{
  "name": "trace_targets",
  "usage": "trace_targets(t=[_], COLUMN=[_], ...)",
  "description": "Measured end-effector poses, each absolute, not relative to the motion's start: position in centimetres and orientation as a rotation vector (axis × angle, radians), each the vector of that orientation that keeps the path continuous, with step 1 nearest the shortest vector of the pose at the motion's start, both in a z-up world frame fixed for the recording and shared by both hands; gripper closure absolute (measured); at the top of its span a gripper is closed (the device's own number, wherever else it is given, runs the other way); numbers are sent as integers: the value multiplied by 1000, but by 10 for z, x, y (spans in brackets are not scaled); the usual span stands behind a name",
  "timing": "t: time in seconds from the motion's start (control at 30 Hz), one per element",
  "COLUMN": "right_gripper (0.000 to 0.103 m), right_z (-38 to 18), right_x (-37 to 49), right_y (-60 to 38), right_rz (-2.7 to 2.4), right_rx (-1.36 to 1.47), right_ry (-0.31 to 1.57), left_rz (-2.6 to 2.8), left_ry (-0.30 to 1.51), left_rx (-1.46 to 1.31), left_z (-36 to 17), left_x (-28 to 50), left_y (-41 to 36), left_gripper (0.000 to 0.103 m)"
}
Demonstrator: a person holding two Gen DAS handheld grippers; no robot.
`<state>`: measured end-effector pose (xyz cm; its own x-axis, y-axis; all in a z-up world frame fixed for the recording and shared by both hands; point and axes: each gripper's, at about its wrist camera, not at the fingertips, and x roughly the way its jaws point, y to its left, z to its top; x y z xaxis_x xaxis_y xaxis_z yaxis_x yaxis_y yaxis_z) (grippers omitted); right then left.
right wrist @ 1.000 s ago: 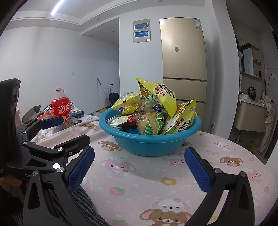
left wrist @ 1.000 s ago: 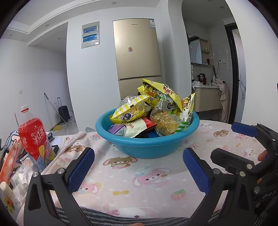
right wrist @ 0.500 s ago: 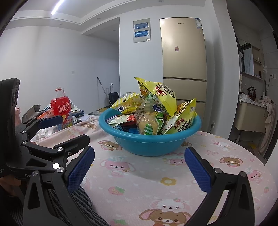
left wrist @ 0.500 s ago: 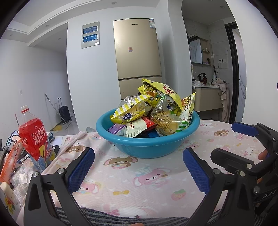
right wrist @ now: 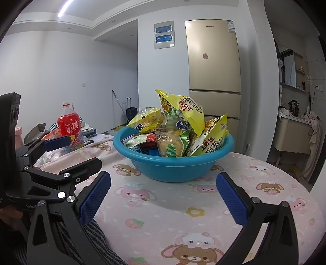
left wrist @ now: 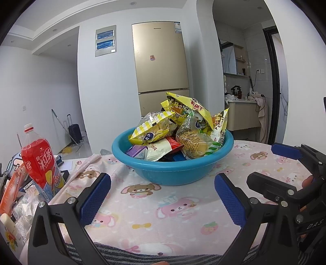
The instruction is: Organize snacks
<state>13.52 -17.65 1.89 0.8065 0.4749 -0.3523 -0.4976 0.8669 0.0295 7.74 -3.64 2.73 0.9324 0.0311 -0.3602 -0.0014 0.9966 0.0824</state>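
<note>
Snacks [left wrist: 179, 132] sat heaped in the blue basin [left wrist: 173, 171] at twelve o'clock; left gripper [left wrist: 163, 200] and right gripper [right wrist: 163, 200] hovered spread and empty, fitting either sorting's outset or its finish.

- The room is bright, with soft, even light.
- A long ceiling light [right wrist: 65, 7] glows high up, far to the left of the fridge [right wrist: 214, 67].
- Small round lamps dot the ceiling above the fridge [left wrist: 160, 57].
- The blue bowl [left wrist: 173, 169] makes a soft grey shadow on the bench [left wrist: 183, 214] just in front of it.
- The shiny snack bags [left wrist: 156, 130] in the bowl glint a little.
- Walls and the door frame beside the fridge bend like a curve.
- The corners of both pictures are black.
- Everything looks sharp, near and far.
</note>
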Motion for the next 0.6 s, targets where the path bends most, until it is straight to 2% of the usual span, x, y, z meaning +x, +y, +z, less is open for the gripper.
trace_targets(t=[0.6], right_gripper=[0], right_z=[19], right_x=[135], right_y=[-176], right_rz=[516], right_rx=[-70], right_ry=[357], left_rz=[16], left_ry=[370], left_rx=[82], left_z=[28], left_x=[77], left_y=[-36], left_gripper=[0])
